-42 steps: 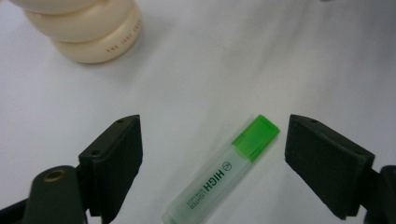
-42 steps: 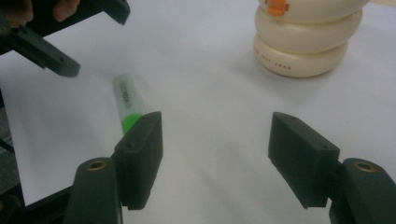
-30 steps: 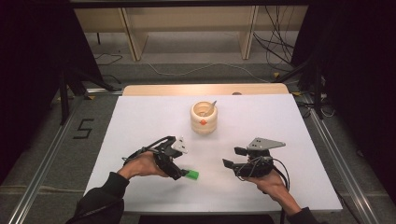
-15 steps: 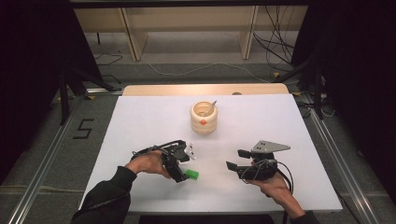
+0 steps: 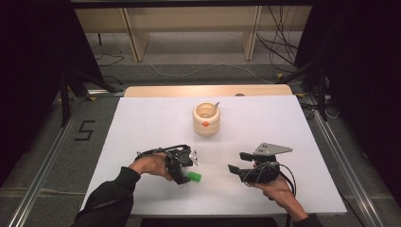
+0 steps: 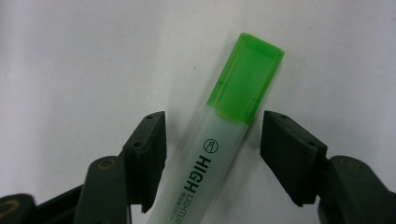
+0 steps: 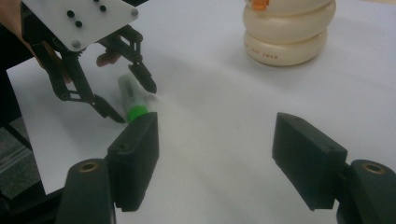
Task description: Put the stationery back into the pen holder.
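1. Straddling the highlighter [image 6: 219,140] with my left gripper [image 5: 186,171], I have its jaws spread to either side of the barrel, just below the green cap [image 6: 245,84]; in the left gripper view a gap shows on each side, so nothing is pinched yet.
2. The highlighter lies flat on the white table [image 5: 142,123], near the front edge on my left, its cap pointing toward the middle.
3. My right gripper [image 5: 242,162] hovers over bare table well apart from the pen, jaws wide and holding nothing.
4. The cream-coloured holder [image 5: 206,119] stands upright toward the back centre, something thin sticking out of it; I cannot tell what.
5. I judge this as the grasp step: positioned, not yet closed.
6. Next I should squeeze the left jaws evenly onto the barrel, keeping them square so the round body does not roll out, then lift straight up.
7. Gripping too close to the cap could pop it loose.
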### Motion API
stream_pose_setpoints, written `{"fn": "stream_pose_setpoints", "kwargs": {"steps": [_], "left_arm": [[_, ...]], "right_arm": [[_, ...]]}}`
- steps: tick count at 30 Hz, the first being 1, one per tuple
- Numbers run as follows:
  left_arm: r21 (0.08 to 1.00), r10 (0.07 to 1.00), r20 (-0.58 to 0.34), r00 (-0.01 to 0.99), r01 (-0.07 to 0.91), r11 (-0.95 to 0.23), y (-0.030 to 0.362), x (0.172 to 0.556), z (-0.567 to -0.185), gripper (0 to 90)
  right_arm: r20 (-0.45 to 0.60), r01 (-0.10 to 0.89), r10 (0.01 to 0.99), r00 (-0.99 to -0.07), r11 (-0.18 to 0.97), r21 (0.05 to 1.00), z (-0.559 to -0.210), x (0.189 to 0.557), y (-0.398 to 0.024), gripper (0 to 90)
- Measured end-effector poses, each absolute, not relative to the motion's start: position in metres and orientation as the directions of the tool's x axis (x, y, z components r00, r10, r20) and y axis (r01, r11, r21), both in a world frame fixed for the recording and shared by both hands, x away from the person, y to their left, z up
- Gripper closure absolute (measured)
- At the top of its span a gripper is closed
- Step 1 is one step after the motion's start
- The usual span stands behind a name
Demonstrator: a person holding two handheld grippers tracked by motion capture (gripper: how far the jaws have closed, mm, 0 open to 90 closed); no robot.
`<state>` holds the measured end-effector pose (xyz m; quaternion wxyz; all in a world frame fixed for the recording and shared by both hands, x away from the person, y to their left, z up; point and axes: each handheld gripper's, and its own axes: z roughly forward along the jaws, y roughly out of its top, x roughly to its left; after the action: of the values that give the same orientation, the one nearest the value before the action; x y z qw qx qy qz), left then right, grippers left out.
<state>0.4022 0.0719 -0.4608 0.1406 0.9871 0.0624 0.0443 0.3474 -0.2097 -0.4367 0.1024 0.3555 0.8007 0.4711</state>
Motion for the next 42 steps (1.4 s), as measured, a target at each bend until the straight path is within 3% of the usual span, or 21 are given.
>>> {"fn": "stream_pose_setpoints", "kwargs": {"steps": [16,21,28,35,42], "left_arm": [[0.254,0.06,0.078,0.995,0.038,-0.966,0.065,0.401,-0.46,55.9],[0.261,0.034,0.057,0.998,0.017,-0.965,0.066,0.4,-0.46,64.6],[0.261,0.018,0.063,0.998,0.001,-0.965,0.066,0.4,-0.46,66.1],[0.244,0.067,0.069,0.995,0.048,-0.969,0.065,0.402,-0.458,66.4],[0.297,0.165,0.04,0.986,0.146,-0.944,0.07,0.41,-0.45,66.4]], "right_arm": [[0.175,0.478,0.668,-0.723,0.3,0.826,-0.437,0.348,-0.212,32.9],[0.177,0.481,0.669,-0.722,0.3,0.824,-0.436,0.348,-0.212,33.1],[0.176,0.478,0.668,-0.723,0.3,0.825,-0.436,0.348,-0.212,33.4],[0.173,0.472,0.667,-0.724,0.297,0.83,-0.436,0.348,-0.212,33.6],[0.173,0.473,0.671,-0.721,0.294,0.83,-0.436,0.348,-0.213,33.6]]}}
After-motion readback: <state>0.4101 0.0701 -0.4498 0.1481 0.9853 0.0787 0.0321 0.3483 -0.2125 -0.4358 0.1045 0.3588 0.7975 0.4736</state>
